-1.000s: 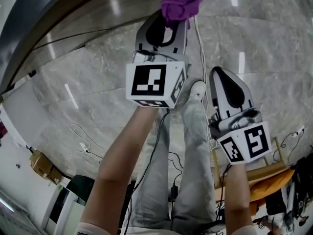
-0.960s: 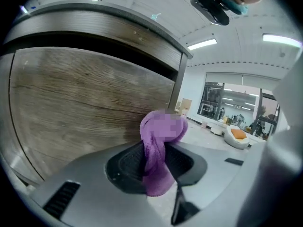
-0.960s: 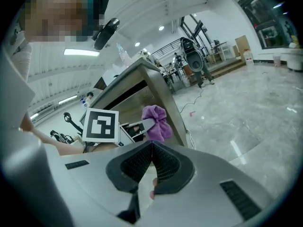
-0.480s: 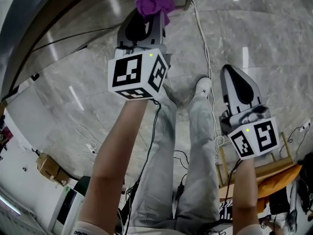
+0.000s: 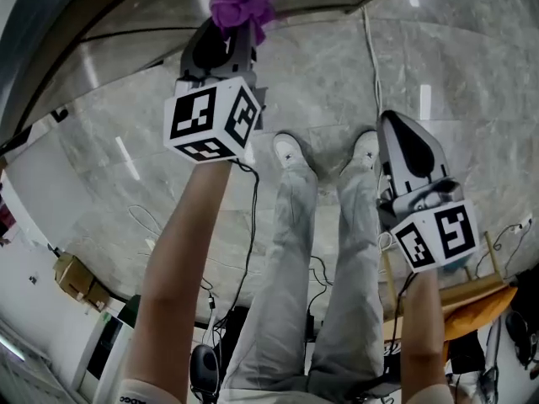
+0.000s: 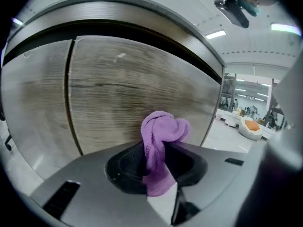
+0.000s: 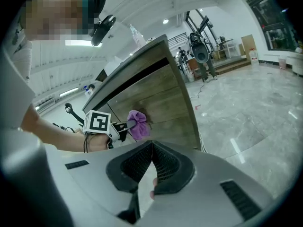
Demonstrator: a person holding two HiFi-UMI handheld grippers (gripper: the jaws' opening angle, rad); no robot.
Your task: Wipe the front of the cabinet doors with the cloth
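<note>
A bunched purple cloth (image 6: 161,136) is clamped in my left gripper (image 6: 158,160), which is shut on it; its crumpled end sits close against the wood-grain cabinet door (image 6: 137,98). From the head view the cloth (image 5: 240,5) and left gripper (image 5: 221,50) are at the top, by the cabinet's lower edge (image 5: 253,11). The right gripper view shows the cloth (image 7: 138,125) pressed near the door (image 7: 156,103). My right gripper (image 7: 150,160) is shut with nothing in it and hangs away from the cabinet at the head view's right (image 5: 408,154).
A vertical seam (image 6: 71,98) splits the cabinet doors, under a dark recess below the top. The person's legs and white shoes (image 5: 290,150) stand on the marble floor. Cables (image 5: 370,49) trail over the floor. A wooden stand with orange fabric (image 5: 472,297) is at the lower right.
My left gripper with the cloth has shifted leftward along the cabinet. The feet have moved apart. The right gripper has barely moved.
</note>
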